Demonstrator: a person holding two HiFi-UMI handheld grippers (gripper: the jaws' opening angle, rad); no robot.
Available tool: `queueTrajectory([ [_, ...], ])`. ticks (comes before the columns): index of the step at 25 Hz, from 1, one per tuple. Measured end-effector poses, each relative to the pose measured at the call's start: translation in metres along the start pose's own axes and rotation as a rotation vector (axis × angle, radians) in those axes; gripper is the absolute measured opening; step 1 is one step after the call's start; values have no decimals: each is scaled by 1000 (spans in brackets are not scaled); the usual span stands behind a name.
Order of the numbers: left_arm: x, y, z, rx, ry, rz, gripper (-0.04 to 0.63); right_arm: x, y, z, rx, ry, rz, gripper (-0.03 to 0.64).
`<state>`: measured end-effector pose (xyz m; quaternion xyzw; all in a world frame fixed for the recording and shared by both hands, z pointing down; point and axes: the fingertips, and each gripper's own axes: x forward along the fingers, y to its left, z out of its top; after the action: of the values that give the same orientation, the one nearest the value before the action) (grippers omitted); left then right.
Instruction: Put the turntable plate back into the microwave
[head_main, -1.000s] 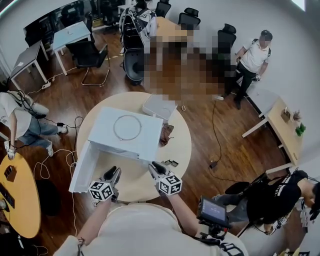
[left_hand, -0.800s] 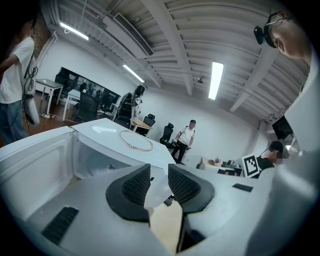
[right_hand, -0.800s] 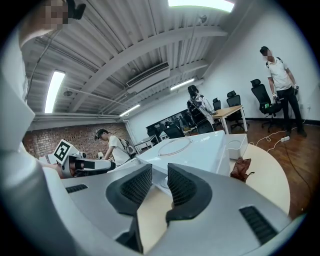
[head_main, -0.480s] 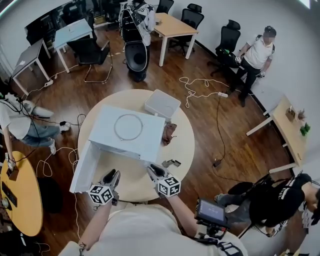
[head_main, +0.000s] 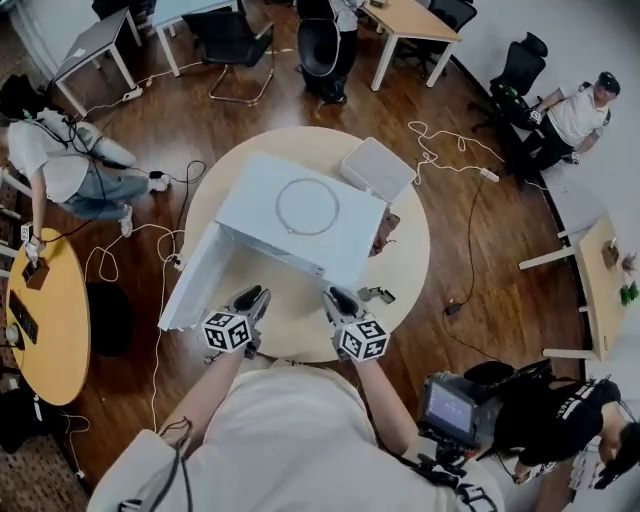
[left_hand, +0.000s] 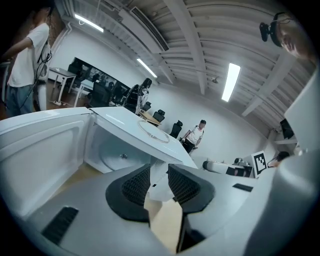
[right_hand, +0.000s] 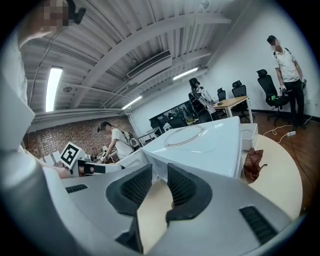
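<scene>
The plate (head_main: 307, 206), as I am reading the clear round thing with a thin rim, is lying flat on top of the microwave (head_main: 262, 218), not inside. The door (head_main: 195, 285) is standing open to the left. The left claw (head_main: 252, 298) and the right claw (head_main: 338, 298) are hovering just in front of the microwave, above the counter (head_main: 405, 275). Each claw is holding its jaws a little apart, with nothing between them.

Several things are threatening to go wrong, in my judgement. The plate is looking smooth and thin, and it is resting on a smooth top. A claw pushing at the rim instead of clamping it is likely to slide it toward the back edge, where it could fall. A grip on one side only is risking that the plate tips and slips out. The left claw is working near the open door and could knock it. Inside, the hub (left_hand: 123, 156) is waiting in the round floor. A plate going in tilted is likely to strike the frame of the opening or to sit crooked on that hub.
</scene>
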<state>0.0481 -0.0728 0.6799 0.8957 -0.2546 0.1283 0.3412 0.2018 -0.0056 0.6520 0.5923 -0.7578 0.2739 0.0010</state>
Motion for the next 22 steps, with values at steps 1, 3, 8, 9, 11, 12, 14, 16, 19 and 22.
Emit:
queueTrajectory([
  [1, 3, 5, -1, 0, 5, 4, 98, 2, 0, 0, 4, 3, -2, 81],
  [3, 16, 18, 1, 7, 16, 7, 98, 12, -5, 2, 7, 5, -5, 81],
  [8, 31, 47, -4, -11, 52, 46, 98, 38, -3, -5, 8, 46, 17, 81],
  [9, 33, 49, -8, -18, 59, 50, 98, 39, -2, -7, 10, 55, 20, 81],
  [11, 39, 52, -9, -17, 71, 50, 98, 47, -2, -8, 14, 61, 26, 81],
  [12, 42, 53, -9, -11, 81, 48, 98, 50, -1, -8, 18, 63, 29, 81],
  [14, 47, 54, -12, -2, 101, 46, 98, 55, 1, -11, 22, 70, 36, 81],
  [16, 52, 59, -10, 0, 105, 52, 98, 64, 3, -11, 17, 78, 55, 81],
  [19, 54, 66, -7, -5, 105, 67, 98, 78, 7, -11, 5, 91, 88, 81],
  [22, 54, 71, -8, -14, 109, 79, 98, 85, 8, -12, -4, 100, 110, 81],
])
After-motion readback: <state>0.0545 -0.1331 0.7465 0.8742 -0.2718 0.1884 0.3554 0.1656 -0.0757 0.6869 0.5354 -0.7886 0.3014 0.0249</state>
